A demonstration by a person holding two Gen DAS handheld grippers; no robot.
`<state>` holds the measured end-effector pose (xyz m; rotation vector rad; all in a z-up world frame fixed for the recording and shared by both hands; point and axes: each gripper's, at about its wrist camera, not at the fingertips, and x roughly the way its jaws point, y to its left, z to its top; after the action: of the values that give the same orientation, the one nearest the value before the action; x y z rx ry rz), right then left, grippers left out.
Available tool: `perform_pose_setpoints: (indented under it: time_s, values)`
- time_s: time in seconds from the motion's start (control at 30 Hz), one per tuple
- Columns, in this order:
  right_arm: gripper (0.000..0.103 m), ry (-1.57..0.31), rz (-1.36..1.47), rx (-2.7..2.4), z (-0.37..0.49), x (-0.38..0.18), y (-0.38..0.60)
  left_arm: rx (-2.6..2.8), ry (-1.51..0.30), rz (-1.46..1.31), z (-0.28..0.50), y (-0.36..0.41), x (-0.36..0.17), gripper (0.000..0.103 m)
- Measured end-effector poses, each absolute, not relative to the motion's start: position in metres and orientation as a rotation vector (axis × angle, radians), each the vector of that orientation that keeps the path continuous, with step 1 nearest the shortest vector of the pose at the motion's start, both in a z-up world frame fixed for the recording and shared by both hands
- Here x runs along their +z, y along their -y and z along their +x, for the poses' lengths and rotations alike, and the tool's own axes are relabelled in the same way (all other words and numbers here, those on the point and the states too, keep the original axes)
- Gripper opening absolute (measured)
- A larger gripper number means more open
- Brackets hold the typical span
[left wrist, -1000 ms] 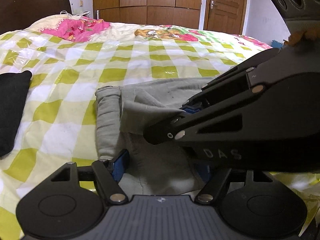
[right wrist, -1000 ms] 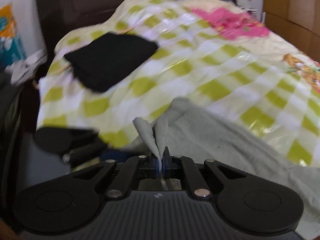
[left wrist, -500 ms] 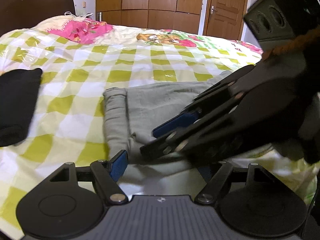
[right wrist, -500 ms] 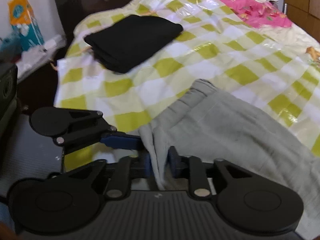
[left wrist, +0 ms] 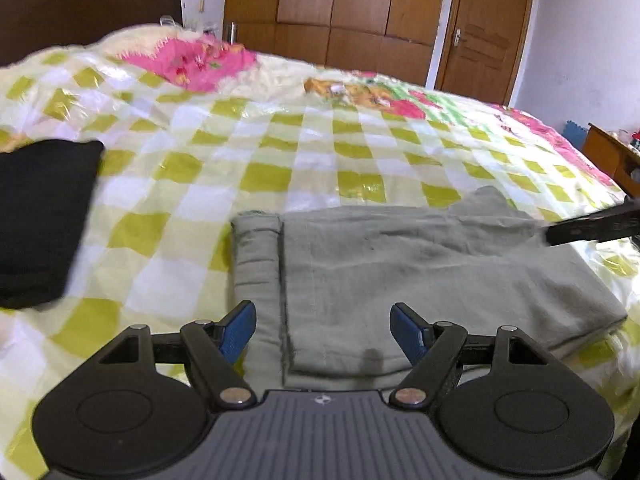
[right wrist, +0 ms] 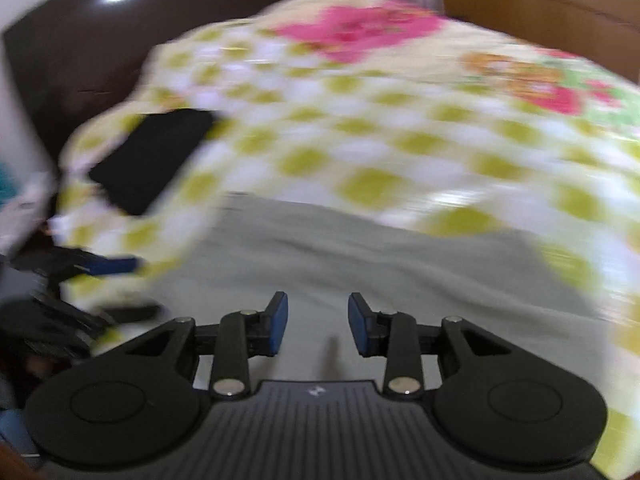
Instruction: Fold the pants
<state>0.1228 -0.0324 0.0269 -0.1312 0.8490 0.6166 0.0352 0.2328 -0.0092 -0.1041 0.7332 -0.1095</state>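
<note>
Grey pants [left wrist: 400, 268] lie folded flat on the checked bedspread, waistband toward the left. My left gripper [left wrist: 324, 334] hovers over their near edge, open, with nothing pinched between its blue pads. In the blurred right wrist view the same pants [right wrist: 360, 264] spread under my right gripper [right wrist: 318, 326], whose jaws are opening with no cloth between them. A black finger of the right gripper [left wrist: 592, 228] pokes in at the right edge of the left wrist view. The left gripper [right wrist: 108, 268] shows at the lower left of the right wrist view.
A folded black garment [left wrist: 40, 216] lies on the bed to the left, seen too as a black garment [right wrist: 152, 160]. The yellow-green checked bedspread [left wrist: 280, 148] covers the bed. A dark headboard [left wrist: 80, 4] stands behind, wooden wardrobes [left wrist: 340, 12] and a door [left wrist: 480, 32] beyond.
My right gripper let go of the grey fold it pinched, opened, and swung away to the right out of the left wrist view. The pants now lie flat.
</note>
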Motion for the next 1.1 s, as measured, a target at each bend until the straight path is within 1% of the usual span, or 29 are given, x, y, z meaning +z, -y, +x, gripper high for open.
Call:
perform_pose_setpoints:
  time_s: [0.1,0.13,0.17,0.33,0.5,0.57,0.6,0.77,0.83,0.87,0.9,0.93,1.0,1.07,1.1]
  values:
    - [0.036,-0.856,-0.085,0.441,0.131,0.022,0.085,-0.093,-0.813,-0.080,0.050,-0.228,-0.027,0.085]
    - [0.038,-0.860,-0.062,0.387,0.134,0.019,0.101,-0.072,-0.843,-0.027,0.054,-0.224,-0.035,0.088]
    - [0.038,-0.864,-0.033,0.332,0.136,0.015,0.117,-0.052,-0.852,0.019,0.054,-0.219,-0.039,0.089]
    - [0.040,-0.989,0.210,0.277,0.152,-0.023,0.171,-0.016,-0.871,0.056,0.050,-0.216,-0.029,0.088]
    - [0.045,-0.982,0.329,0.369,0.153,-0.036,0.187,-0.017,-0.796,0.113,0.052,-0.194,0.000,0.088]
    - [0.044,-0.985,0.373,0.399,0.153,-0.037,0.197,-0.062,-0.765,0.124,0.058,-0.177,0.008,0.088]
    - [0.045,-0.991,0.401,0.425,0.154,-0.037,0.202,-0.086,-0.760,0.131,0.063,-0.168,0.010,0.088]
    - [0.044,-1.014,0.485,0.524,0.148,-0.045,0.216,-0.186,-0.758,0.159,0.102,-0.118,-0.002,0.088]
    - [0.031,-1.007,0.493,0.538,0.148,-0.047,0.218,-0.203,-0.755,0.151,0.118,-0.104,-0.006,0.088]
    - [0.027,-1.007,0.503,0.542,0.150,-0.047,0.219,-0.205,-0.759,0.146,0.125,-0.099,-0.008,0.088]
    - [0.019,-1.014,0.518,0.546,0.152,-0.049,0.221,-0.199,-0.775,0.149,0.135,-0.093,-0.013,0.088]
    - [0.013,-1.022,0.525,0.549,0.153,-0.050,0.221,-0.183,-0.792,0.160,0.142,-0.090,-0.018,0.088]
    - [0.009,-1.015,0.500,0.539,0.152,-0.048,0.223,-0.160,-0.833,0.158,0.150,-0.082,-0.027,0.088]
    - [0.007,-1.000,0.495,0.509,0.151,-0.045,0.229,-0.179,-0.841,0.134,0.151,-0.074,-0.030,0.088]
    - [0.004,-0.991,0.492,0.495,0.150,-0.043,0.234,-0.189,-0.837,0.133,0.151,-0.067,-0.030,0.088]
